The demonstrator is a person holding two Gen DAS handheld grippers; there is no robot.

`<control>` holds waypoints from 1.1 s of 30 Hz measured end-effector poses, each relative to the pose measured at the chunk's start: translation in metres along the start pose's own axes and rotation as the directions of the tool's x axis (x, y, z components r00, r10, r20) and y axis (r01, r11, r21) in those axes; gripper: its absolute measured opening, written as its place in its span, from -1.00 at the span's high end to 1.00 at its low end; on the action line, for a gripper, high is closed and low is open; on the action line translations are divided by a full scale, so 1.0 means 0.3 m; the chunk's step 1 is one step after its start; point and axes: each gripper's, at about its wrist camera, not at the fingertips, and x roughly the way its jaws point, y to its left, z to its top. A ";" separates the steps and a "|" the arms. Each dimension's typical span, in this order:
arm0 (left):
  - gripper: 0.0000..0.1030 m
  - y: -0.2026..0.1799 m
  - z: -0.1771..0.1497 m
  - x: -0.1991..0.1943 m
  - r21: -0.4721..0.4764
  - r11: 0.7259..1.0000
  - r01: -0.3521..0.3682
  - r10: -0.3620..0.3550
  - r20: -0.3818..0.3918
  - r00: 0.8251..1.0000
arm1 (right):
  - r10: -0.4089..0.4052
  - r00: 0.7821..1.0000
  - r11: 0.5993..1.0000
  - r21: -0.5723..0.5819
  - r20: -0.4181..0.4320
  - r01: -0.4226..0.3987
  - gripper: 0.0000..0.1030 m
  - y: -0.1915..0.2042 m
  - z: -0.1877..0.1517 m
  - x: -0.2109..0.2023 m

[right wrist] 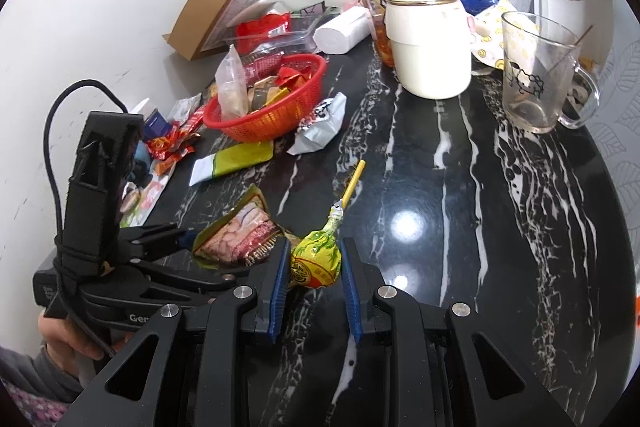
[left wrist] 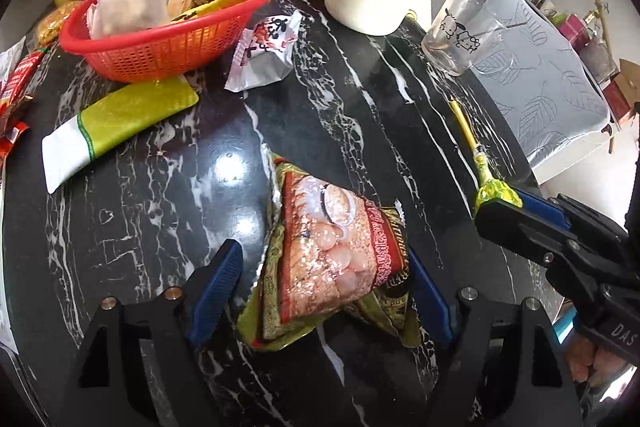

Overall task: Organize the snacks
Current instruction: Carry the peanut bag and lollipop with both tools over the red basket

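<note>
Between left fingers (left wrist: 216, 291): snack packet (left wrist: 332, 263), unpinched; right fingers (right wrist: 280, 279) clamp lollipop (right wrist: 316, 261).

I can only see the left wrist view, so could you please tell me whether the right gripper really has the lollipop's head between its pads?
Observer: Yes. In the right wrist view the right gripper is closed on the lollipop, with a blue pad on either side of its wrapped head.
Operator: Thank you. Does the glass mug have a handle? I cannot make one out.
Observer: It does. The glass mug has a handle on the side away from the red basket.
Operator: Is anything behind the basket?
Observer: An opened cardboard box stands against the wall.
</note>
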 end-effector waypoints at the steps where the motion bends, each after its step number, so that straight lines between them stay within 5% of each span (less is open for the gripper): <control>1: -0.57 -0.003 -0.005 -0.003 0.002 1.000 -0.007 0.007 0.017 1.000 | 0.000 1.000 1.000 0.003 -0.001 0.000 0.52 -0.002 -0.002 0.001; 2: -0.55 -0.008 -0.005 -0.003 0.008 1.000 -0.010 0.010 0.029 1.000 | -0.001 1.000 1.000 0.006 -0.002 0.001 0.52 -0.005 -0.003 0.002; 4: -0.16 -0.012 -0.004 -0.007 0.020 1.000 -0.001 0.000 0.047 0.999 | -0.002 1.000 1.000 0.010 -0.004 0.002 0.52 -0.008 -0.006 0.004; 7: -0.02 -0.015 -0.006 -0.011 0.027 1.000 0.012 -0.013 0.049 0.999 | -0.002 1.000 1.000 0.018 -0.007 0.002 0.52 -0.013 -0.010 0.007; 22: 0.01 -0.016 0.011 -0.141 0.038 0.999 0.011 -0.016 0.148 0.989 | 0.012 1.000 1.000 0.006 0.002 -0.012 0.52 0.012 -0.008 -0.003; 33: 0.01 -0.029 0.075 -0.323 0.077 0.996 -0.044 0.019 0.296 0.955 | 0.045 0.997 0.997 -0.071 0.058 -0.041 0.52 0.086 0.070 -0.049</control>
